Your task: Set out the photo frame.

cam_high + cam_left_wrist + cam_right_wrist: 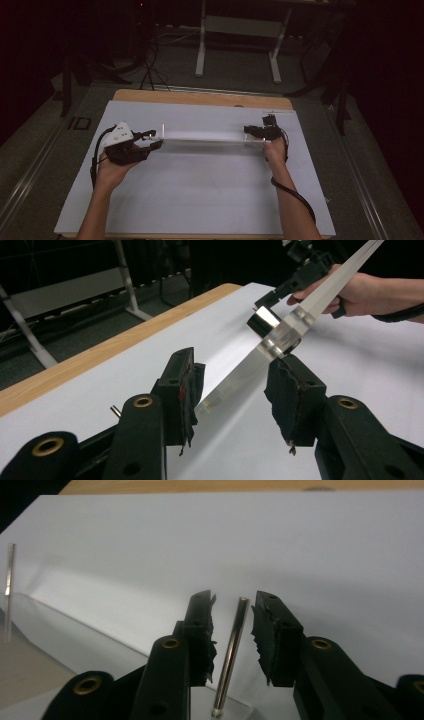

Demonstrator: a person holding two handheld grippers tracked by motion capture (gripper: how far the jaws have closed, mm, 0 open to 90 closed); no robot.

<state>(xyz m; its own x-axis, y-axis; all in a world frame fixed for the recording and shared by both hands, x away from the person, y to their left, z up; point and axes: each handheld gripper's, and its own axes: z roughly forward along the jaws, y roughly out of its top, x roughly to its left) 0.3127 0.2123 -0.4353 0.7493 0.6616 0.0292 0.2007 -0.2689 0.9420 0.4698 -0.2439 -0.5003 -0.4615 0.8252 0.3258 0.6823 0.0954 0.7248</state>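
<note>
A long clear plastic plate (210, 140) lies across the white board, with thin metal pins standing up at its ends. My left gripper (156, 139) is at the plate's left end. In the left gripper view its jaws (235, 360) stand apart, and the plate's edge (320, 295) with a shiny metal spacer (264, 321) runs between them, a gap showing beside the right pad. My right gripper (248, 131) is at the right end. In the right gripper view an upright metal pin (232, 645) stands between the pads (235, 600), touching neither; another pin (10, 575) stands far left.
The white board (200, 195) covers a wooden table whose far edge (200, 97) shows. Behind it on the dark floor stand a white metal frame (235, 30) and loose cables (150, 70). Broad white surface lies in front of the plate.
</note>
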